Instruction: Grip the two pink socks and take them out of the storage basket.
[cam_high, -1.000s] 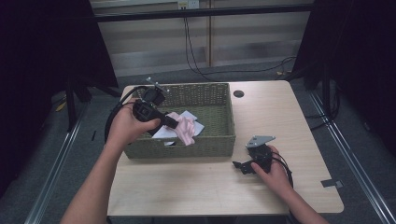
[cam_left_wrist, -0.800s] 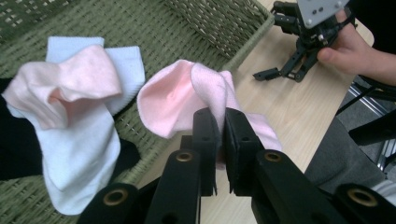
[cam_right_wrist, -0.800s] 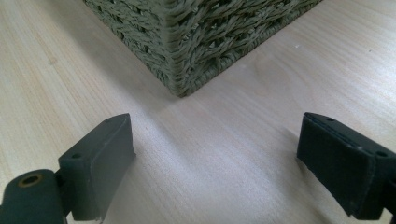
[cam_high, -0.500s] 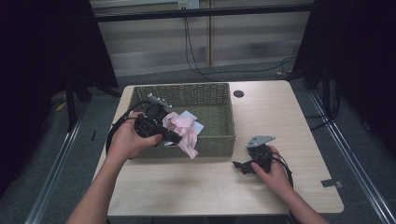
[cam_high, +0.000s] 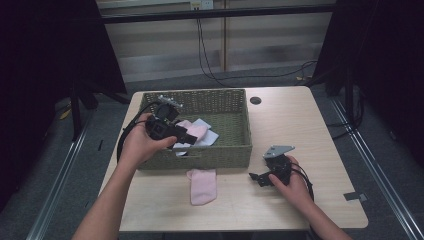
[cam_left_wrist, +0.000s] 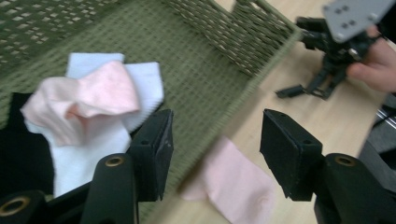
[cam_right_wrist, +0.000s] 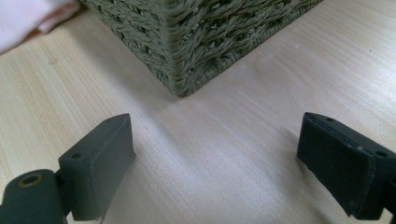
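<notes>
While left gripper (cam_high: 186, 134) jaws have just opened, empty, pink sock (cam_high: 203, 185) lies lengthwise toward basket (cam_high: 220, 155).

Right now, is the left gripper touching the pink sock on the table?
Apart. The left gripper view shows the left gripper open, the pink sock lying on the table below.

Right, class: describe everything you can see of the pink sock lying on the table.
The pink sock is pale pink, of soft-looking knit fabric, and lies flat and limp on the wooden table, just in front of the green wicker basket. Its top end reaches the basket's front wall; whether it touches it I cannot tell. It lies lengthwise toward the person. The left gripper is above it with open jaws, which have just been opening, and nothing is between them. No gripper touches the sock.
</notes>
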